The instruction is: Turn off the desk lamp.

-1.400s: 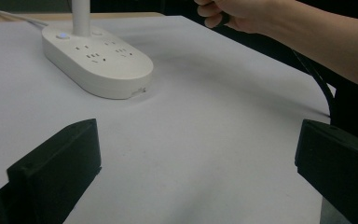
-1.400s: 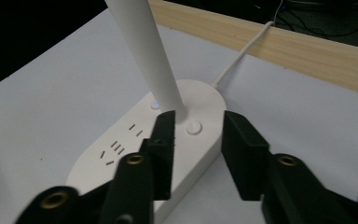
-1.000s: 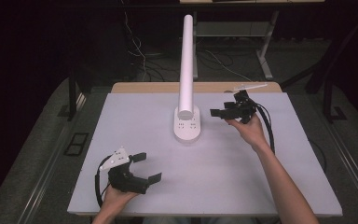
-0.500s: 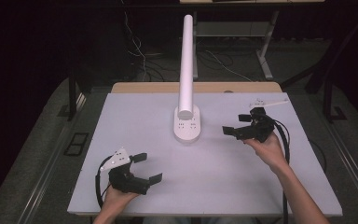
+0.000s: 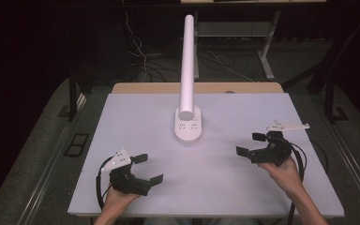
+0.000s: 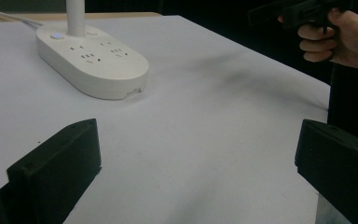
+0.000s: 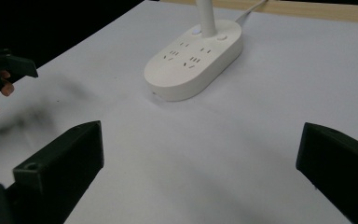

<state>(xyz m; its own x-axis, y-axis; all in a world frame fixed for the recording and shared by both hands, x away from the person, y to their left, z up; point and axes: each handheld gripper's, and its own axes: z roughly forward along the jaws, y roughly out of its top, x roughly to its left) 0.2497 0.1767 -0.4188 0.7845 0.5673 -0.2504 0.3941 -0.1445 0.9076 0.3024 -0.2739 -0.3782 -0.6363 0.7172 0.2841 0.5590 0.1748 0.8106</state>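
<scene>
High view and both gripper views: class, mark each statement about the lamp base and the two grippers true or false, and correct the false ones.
1. The white lamp base has sockets on its top. True.
2. The right gripper is shut on the lamp base. False: its jaws stand wide open with nothing between them, apart from the base.
3. The left gripper is open over bare table. True.
4. The white tube lies flat on the table. False: it rises from the base.
5. A cable leaves the base's far end. True.
</scene>
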